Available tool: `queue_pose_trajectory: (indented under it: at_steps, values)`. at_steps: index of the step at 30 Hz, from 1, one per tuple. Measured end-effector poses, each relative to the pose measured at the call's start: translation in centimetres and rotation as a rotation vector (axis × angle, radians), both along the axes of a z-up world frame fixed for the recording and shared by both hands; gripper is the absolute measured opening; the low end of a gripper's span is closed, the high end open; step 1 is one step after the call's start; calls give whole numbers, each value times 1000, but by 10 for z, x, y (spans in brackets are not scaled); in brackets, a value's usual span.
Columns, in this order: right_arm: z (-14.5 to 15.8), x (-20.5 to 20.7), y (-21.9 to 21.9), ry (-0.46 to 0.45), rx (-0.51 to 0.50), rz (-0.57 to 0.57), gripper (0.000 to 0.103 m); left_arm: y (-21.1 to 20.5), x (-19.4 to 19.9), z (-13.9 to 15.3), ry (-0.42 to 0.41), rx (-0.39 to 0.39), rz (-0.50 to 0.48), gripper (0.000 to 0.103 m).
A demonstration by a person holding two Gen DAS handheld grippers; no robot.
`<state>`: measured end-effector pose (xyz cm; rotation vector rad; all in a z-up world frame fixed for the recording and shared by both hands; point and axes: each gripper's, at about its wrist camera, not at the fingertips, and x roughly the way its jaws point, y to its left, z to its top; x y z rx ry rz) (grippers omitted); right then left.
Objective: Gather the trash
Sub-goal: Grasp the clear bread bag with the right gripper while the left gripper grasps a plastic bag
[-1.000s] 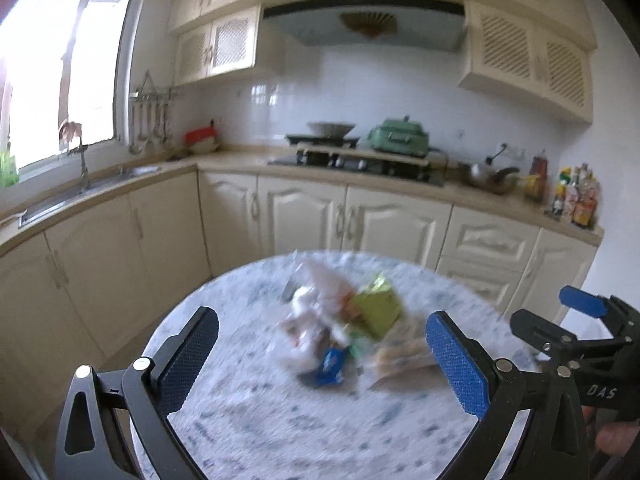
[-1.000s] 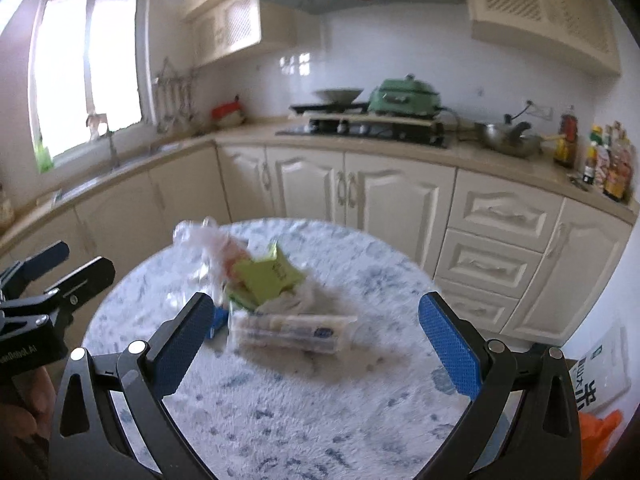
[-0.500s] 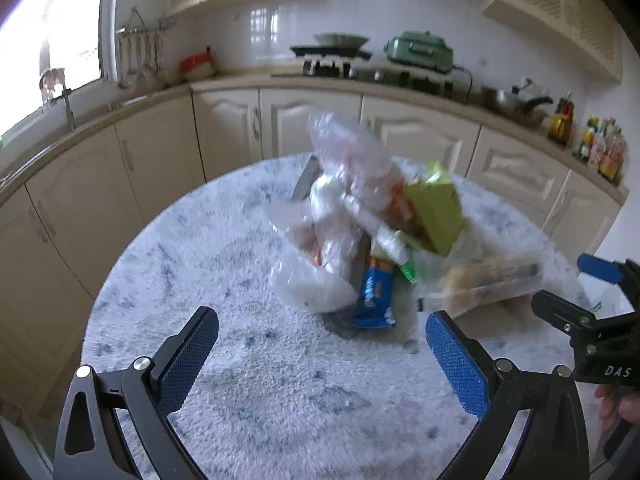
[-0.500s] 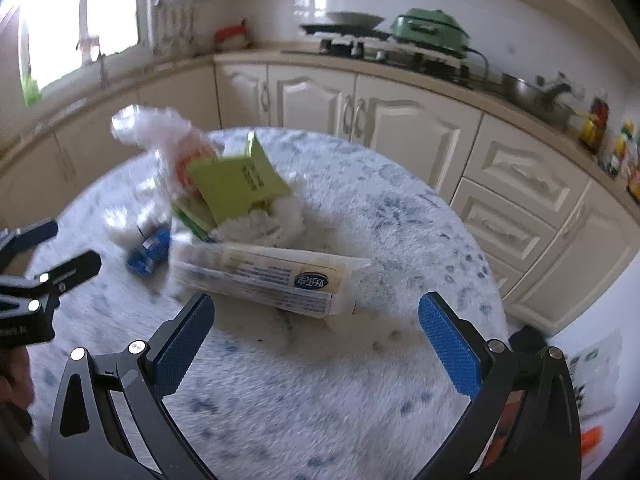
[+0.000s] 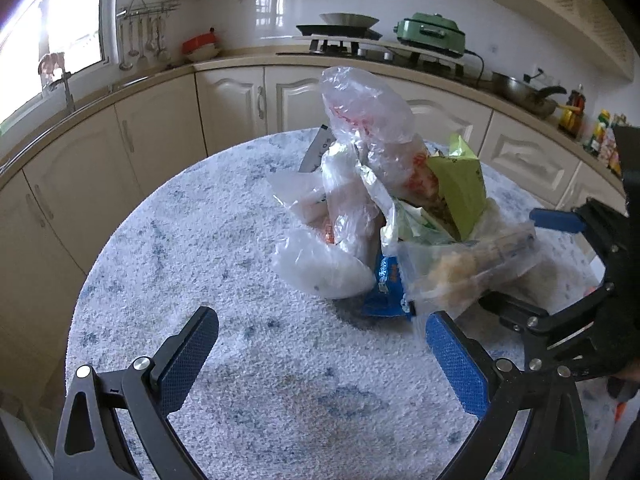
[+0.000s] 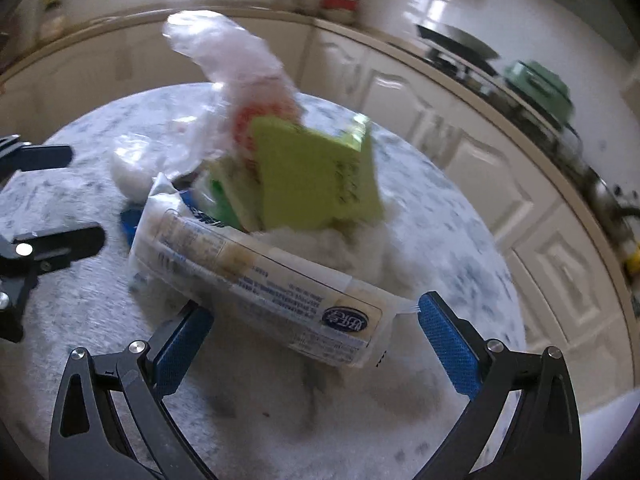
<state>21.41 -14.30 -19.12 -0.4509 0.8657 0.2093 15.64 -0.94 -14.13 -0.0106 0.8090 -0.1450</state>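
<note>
Trash heaped mid-table on the round speckled table (image 5: 192, 248), all touching, so one sweep could gather it. Left to right from my left wrist view: white plastic bags (image 5: 324, 268) low at the left edge, a tall clear bag (image 5: 368, 116) standing over them, a blue wrapper (image 5: 386, 292) flat at the front, a green packet (image 5: 460, 184) propped upright, then a long clear cracker sleeve (image 6: 256, 268). My left gripper (image 5: 320, 364) hangs released, short of the heap. My right gripper (image 6: 316, 344) is spread wide, fingers either side of the sleeve's near end, apparently to pinch it; contact unclear through blur.
</note>
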Motion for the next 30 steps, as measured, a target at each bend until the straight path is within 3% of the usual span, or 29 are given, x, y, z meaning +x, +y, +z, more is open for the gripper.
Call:
queue_pose_trajectory:
  at_steps: [4,9,11,12,13,16,20,22,30]
  values:
    - [10,-4,8,-31,-17,62,103,3,2,-1,6,-12,11,102]
    - [-3,6,29,27,-81,182,102,3,0,-7,21,-18,23,102]
    - [-13,12,34,90,-81,221,95,5,-2,-8,23,-28,27,102]
    - [-10,16,32,106,-28,227,91,7,-5,-8,22,-28,29,102]
    - [-10,19,30,141,14,227,80,7,-8,-9,19,-24,31,102]
    - [-9,15,25,161,65,195,64,8,-10,-10,18,-24,35,102]
    - [-1,-3,21,174,114,160,52,7,-11,-9,13,-26,32,102]
    - [4,-13,17,193,163,149,39,7,-13,-10,8,-21,28,102]
    - [-11,1,30,228,225,119,33,1,-14,-10,11,-29,21,102]
